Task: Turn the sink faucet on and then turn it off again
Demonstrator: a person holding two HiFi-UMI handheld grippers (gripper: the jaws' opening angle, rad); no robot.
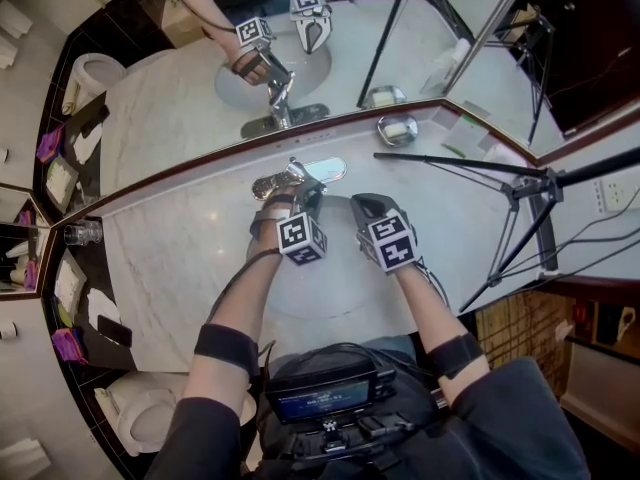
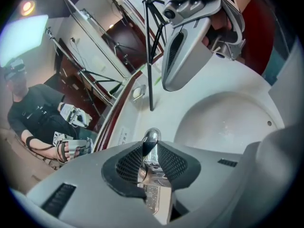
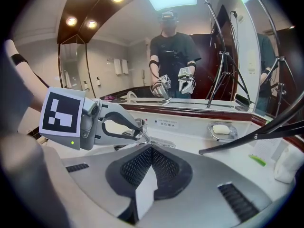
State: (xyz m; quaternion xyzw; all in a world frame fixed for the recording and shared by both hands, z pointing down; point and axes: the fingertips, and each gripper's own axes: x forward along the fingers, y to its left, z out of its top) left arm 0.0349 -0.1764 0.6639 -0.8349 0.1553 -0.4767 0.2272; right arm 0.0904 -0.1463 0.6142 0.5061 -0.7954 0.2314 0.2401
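Left gripper (image 2: 151, 159) jaws clamping the single faucet lever (image 2: 151, 137); right gripper (image 3: 151, 156) jaws pressed together, empty, just beside it.

Faucet handle (image 2: 151, 137) mostly behind fingers (image 2: 129, 165) of the left gripper (image 2: 151, 151); backsplash label (image 3: 167, 123) print too small.

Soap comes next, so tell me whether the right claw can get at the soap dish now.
Probably yes, with a detour: the right claw, shut and empty near the basin, has a black tripod leg crossing between it and the soap dish, so it must clear that.
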